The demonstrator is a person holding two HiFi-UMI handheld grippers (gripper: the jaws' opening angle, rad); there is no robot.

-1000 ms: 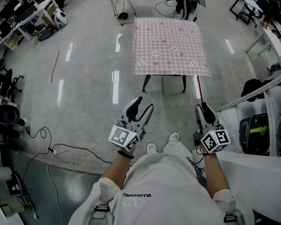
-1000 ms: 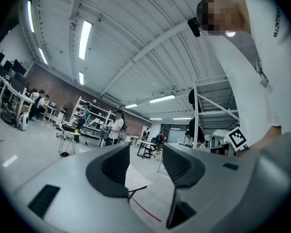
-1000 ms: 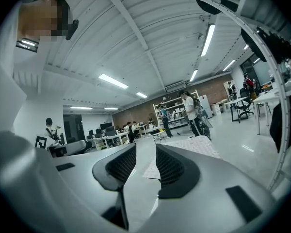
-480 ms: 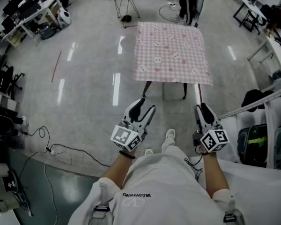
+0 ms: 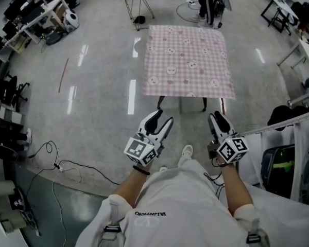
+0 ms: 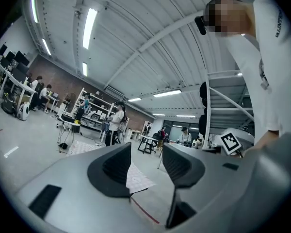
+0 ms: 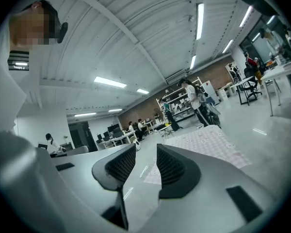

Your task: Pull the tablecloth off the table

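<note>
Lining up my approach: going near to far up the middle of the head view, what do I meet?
Left gripper and right gripper abreast → table legs → tablecloth → person's legs.

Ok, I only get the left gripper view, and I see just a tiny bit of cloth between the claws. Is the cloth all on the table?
Observer: Yes. The head view shows the pink checked tablecloth covering the whole top, with its near edge hanging above the table legs.
Operator: Is my claw touching it?
Observer: No. The left gripper is short of the table, over the floor.
Operator: And the other claw?
Observer: The right gripper is beside it, also short of the cloth. Its own view shows its jaws a little apart with nothing between them.
</note>
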